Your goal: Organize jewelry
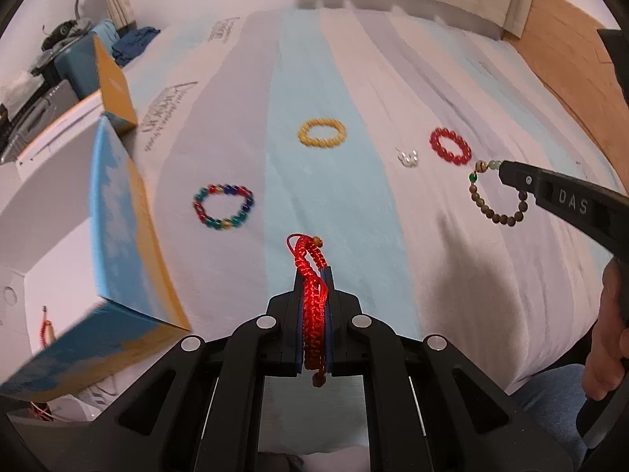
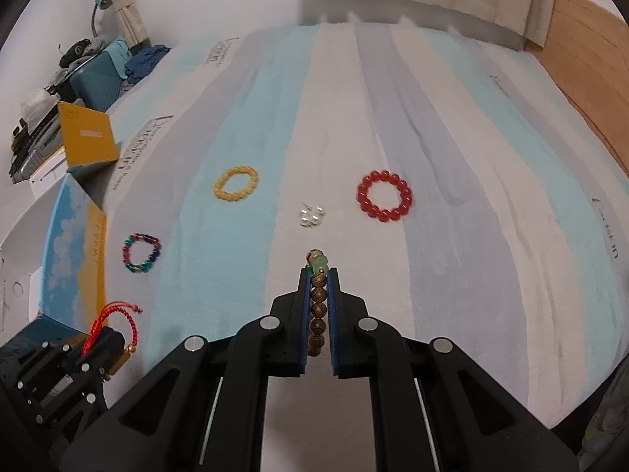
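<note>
My left gripper [image 1: 314, 275] is shut on a red braided cord bracelet [image 1: 312, 295], held above the striped bed; it also shows in the right wrist view [image 2: 118, 322]. My right gripper [image 2: 319, 271] is shut on a brown wooden bead bracelet [image 2: 317, 310] with green and gold beads at its tip; in the left wrist view the bracelet [image 1: 497, 202] hangs from the gripper. On the bed lie a yellow bead bracelet [image 2: 236, 183], a red bead bracelet [image 2: 385, 200], a multicoloured bead bracelet [image 2: 142, 252] and small pearl earrings [image 2: 312, 215].
A blue and yellow box [image 1: 118, 228] stands open at the left beside a white box [image 1: 43, 181], with its yellow lid [image 2: 88, 139] upright behind. A cluttered desk with a lamp [image 2: 100, 0] is at the far left. A wooden floor [image 2: 589, 70] lies right.
</note>
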Demonstrator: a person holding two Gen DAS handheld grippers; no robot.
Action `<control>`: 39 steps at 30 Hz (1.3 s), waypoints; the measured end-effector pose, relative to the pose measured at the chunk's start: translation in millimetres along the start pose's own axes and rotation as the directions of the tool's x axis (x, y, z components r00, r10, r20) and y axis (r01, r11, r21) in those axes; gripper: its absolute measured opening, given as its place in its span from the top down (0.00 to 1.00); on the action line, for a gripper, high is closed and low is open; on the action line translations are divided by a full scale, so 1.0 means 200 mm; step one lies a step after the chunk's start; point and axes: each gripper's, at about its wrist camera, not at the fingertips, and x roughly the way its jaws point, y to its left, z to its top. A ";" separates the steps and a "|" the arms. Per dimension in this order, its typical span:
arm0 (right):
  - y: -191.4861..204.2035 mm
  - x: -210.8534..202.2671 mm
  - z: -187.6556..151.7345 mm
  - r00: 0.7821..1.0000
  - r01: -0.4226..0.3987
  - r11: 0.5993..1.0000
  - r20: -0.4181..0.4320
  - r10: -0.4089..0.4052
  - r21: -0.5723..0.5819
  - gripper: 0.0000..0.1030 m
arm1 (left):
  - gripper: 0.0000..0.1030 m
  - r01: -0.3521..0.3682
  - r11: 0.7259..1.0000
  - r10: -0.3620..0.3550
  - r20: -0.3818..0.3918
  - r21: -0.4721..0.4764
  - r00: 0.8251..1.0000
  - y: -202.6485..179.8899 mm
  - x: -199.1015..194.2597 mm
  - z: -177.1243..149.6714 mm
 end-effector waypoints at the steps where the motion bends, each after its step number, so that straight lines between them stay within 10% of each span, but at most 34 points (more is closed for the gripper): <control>1: 0.03 -0.02 0.01 1.000 -0.001 1.000 0.005 0.001 -0.008 0.93 | 0.94 -0.003 1.000 0.004 0.008 -0.004 1.000 0.02 -0.03 0.01; 18: 0.66 -0.29 0.12 0.994 -0.057 0.983 0.082 0.072 -0.173 0.93 | 0.93 -0.082 0.988 0.093 0.085 -0.128 0.992 0.61 -0.37 0.09; 39: 1.52 -0.36 -0.01 0.975 -0.195 0.905 0.030 0.222 -0.379 0.93 | 0.93 -0.176 0.934 0.193 0.023 -0.311 0.981 1.30 -0.51 -0.23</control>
